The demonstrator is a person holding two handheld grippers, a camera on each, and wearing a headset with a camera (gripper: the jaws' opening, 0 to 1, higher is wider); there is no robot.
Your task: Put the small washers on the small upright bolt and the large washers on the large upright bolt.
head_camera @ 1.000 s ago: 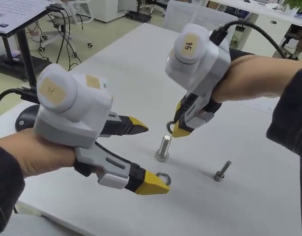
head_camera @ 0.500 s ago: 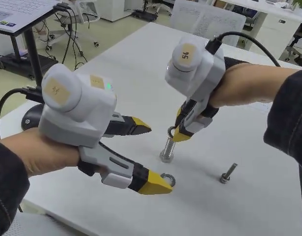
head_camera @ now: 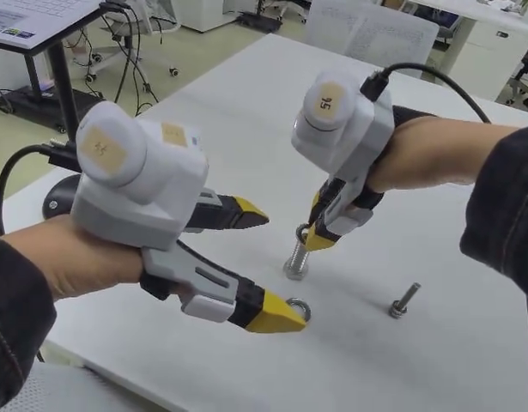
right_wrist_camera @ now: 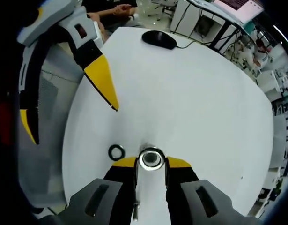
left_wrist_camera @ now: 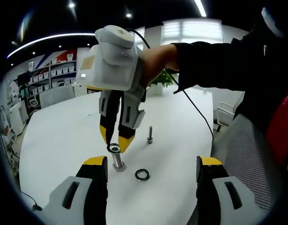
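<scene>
My right gripper (head_camera: 313,239) is shut on a large washer (head_camera: 302,232) and holds it at the top end of the large upright bolt (head_camera: 296,259). In the right gripper view the washer (right_wrist_camera: 151,158) sits between the yellow tips, with the bolt's top showing inside the ring. My left gripper (head_camera: 264,264) stands open at the left with nothing between its tips. A second large washer (head_camera: 300,307) lies flat on the table beside its lower tip. The small upright bolt (head_camera: 403,302) stands to the right. In the left gripper view the right gripper (left_wrist_camera: 115,143) hangs over the large bolt (left_wrist_camera: 118,161).
The white table (head_camera: 246,112) runs far back. A black mouse (head_camera: 57,196) lies at its left edge, behind my left hand. A cable trails from each gripper. Chairs and desks stand beyond the table.
My right gripper has come down and left with the large washer, from beside the large bolt onto its top. The left gripper has kept its place, open. The head camera has shifted a little.
</scene>
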